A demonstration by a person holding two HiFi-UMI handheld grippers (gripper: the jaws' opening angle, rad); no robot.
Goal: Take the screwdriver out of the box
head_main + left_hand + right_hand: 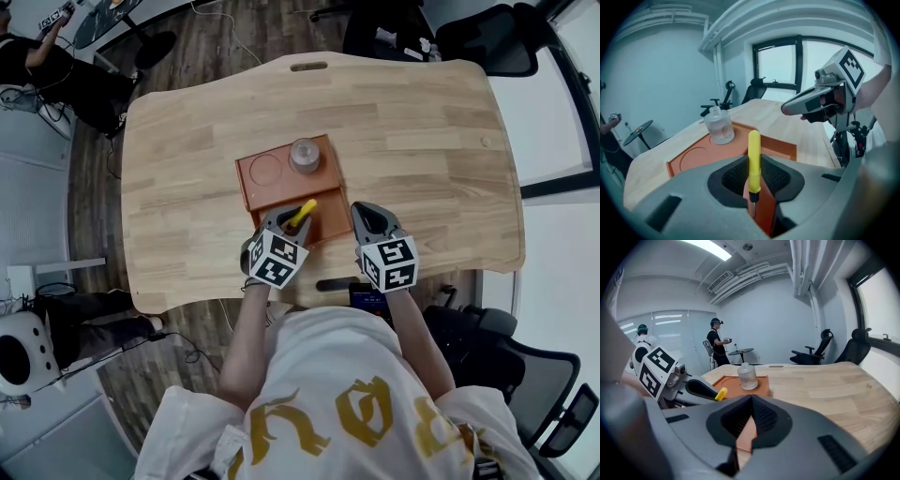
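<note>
Office-style lab/test rm is shown. A large wooden desk (422, 122) is set on wood flooring (272, 28), w/ black swivel chairs (818, 350) nearby. Big windows (778, 63), glass partition walls (670, 329) & exposed ceiling pipes (754, 275) are seen. A person (715, 345) w/ headgear is seen standing at the back.

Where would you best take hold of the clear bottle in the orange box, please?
I'd grip the bottle round its wide body, below the narrower neck, coming level from the box's right side: it stands upright, taller than the low wall, near that edge.
</note>
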